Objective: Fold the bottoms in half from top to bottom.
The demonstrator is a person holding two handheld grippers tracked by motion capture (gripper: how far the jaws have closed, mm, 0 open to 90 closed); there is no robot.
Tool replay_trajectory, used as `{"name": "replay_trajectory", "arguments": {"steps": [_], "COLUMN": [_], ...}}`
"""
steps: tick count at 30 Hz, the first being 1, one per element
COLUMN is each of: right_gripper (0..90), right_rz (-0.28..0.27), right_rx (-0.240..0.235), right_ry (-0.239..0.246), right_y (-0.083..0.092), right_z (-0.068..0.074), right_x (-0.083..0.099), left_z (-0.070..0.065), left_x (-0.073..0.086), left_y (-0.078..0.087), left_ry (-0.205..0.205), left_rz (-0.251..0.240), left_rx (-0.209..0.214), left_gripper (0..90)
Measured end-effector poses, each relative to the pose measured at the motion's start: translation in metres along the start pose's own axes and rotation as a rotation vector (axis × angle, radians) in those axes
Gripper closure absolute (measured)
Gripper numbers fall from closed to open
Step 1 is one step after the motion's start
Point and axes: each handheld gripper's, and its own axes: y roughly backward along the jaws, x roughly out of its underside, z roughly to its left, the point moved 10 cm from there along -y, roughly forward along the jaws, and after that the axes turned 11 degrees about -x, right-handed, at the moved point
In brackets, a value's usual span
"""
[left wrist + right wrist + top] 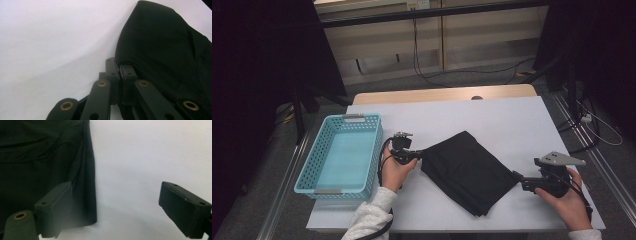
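A black folded cloth point(467, 170) lies as a diamond in the middle of the white table point(512, 120). My left gripper point(418, 154) is at the cloth's left corner, held by a hand in a light sleeve. In the left gripper view the left gripper point(119, 68) has its jaws pressed together on the edge of the cloth point(165, 47), which bulges up beside them. My right gripper point(519, 181) stands open at the cloth's right corner. In the right gripper view the right gripper point(116, 187) has one jaw over the hem of the cloth point(45, 157) and the other over bare table.
A light blue plastic basket point(362, 119) with nothing in it stands at the table's left edge, close to my left hand. Bare white table stretches behind the cloth. Beyond the table's far edge, cables run across the floor.
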Motion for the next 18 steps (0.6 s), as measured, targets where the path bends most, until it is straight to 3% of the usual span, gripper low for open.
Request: {"name": "replay_trajectory", "arguments": {"steps": [18], "right_gripper": [8.8], "right_rz": [-0.029], "right_rx": [-0.01], "right_ry": [-0.012], "right_y": [-0.008], "right_z": [0.015], "right_x": [-0.003], "left_z": [0.017], "left_x": [-0.013], "left_y": [0.001], "left_ry": [0.019], "left_rz": [-0.01], "left_rx": [-0.043], "left_gripper": [87.1]}}
